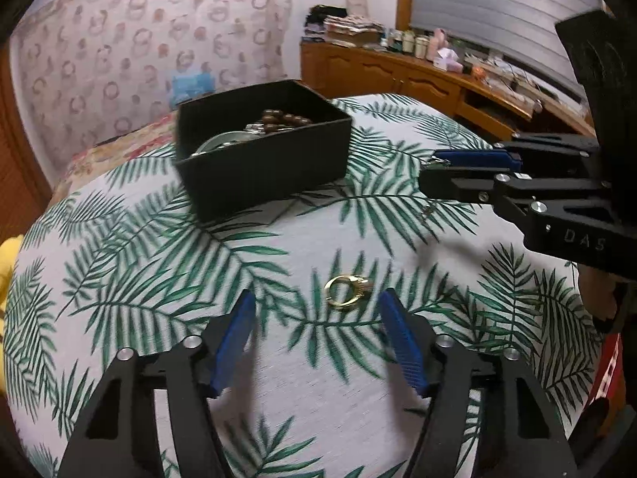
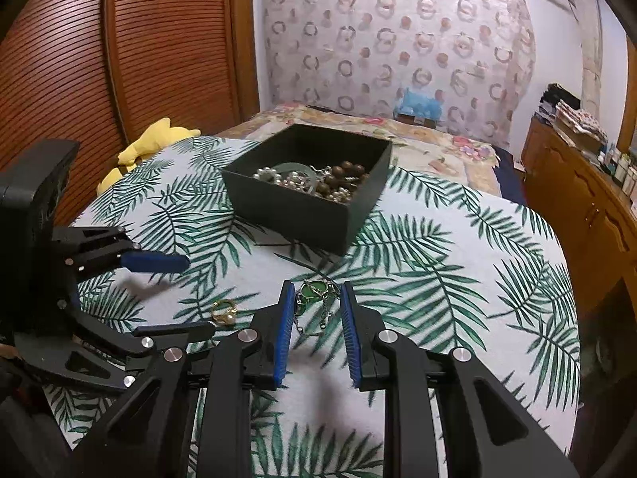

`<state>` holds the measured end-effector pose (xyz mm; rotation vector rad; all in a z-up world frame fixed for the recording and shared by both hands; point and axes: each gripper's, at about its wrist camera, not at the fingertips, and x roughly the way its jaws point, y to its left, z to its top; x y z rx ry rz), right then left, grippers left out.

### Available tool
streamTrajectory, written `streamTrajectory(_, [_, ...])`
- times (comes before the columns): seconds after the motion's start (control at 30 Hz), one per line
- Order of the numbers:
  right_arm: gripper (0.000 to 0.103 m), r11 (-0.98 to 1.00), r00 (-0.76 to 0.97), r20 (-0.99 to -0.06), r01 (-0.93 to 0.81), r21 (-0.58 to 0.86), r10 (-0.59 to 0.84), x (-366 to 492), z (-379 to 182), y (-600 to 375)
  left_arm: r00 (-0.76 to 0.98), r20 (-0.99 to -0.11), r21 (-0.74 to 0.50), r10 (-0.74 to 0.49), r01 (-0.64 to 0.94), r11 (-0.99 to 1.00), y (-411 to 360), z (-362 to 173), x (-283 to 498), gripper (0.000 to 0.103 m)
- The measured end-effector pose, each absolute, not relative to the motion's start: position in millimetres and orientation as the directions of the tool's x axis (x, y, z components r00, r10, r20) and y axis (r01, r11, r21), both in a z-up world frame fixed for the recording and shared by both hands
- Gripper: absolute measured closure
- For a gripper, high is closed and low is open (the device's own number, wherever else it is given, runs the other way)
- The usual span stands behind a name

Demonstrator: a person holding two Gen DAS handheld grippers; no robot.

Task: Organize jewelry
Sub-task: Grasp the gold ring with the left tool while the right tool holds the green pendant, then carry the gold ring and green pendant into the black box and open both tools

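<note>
Gold ring point(image 1: 345, 290) and green pendant point(image 2: 315, 292), both short of the black box point(image 1: 262, 147).
Left gripper point(image 1: 314, 310) straddles the ring, jaws apart, nothing held; right gripper point(image 2: 316, 310) pinches the pendant. Ring: light, rigid, slippery; take it across the band.

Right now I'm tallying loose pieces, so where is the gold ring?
The gold ring lies on the leaf-print cloth, outside the black box, just ahead of the open left gripper; in the right-wrist view it sits lower left.

Ring-patterned curtain point(image 2: 398, 40), slatted wooden door point(image 2: 119, 59), cluttered wooden sideboard point(image 1: 398, 67), window blind point(image 1: 497, 4)
</note>
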<state>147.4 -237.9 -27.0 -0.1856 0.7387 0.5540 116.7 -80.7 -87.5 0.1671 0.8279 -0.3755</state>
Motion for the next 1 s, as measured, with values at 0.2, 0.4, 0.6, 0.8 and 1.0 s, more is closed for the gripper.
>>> streamTrajectory(0.2, [0.078,0.845,0.601,-0.683,-0.533,0.044,0.415,148,-31,-243,0.601,-0.755,0.014,-0.263,0.416,0.909,-95,-90,124,0.059])
streamTrajectory(0.4, [0.078,0.842,0.598,-0.682,-0.537,0.048,0.42,147,-32,-244,0.603,-0.753,0.021,-0.263,0.421,0.907,-96,-91,127,0.075])
streamTrajectory(0.6, [0.077,0.839,0.596,-0.681,-0.542,0.05,0.426,145,-31,-242,0.602,-0.748,-0.008,-0.28,0.413,0.911,-91,-89,126,0.08])
streamTrajectory(0.8, [0.077,0.832,0.597,-0.673,-0.552,0.049,0.436,145,-24,-239,0.623,-0.731,-0.007,-0.277,0.399,0.917,-86,-83,124,0.08])
streamTrajectory(1.0, [0.077,0.826,0.61,-0.653,-0.562,0.043,0.449,149,-8,-234,0.658,-0.701,-0.007,-0.274,0.378,0.926,-78,-67,127,0.08])
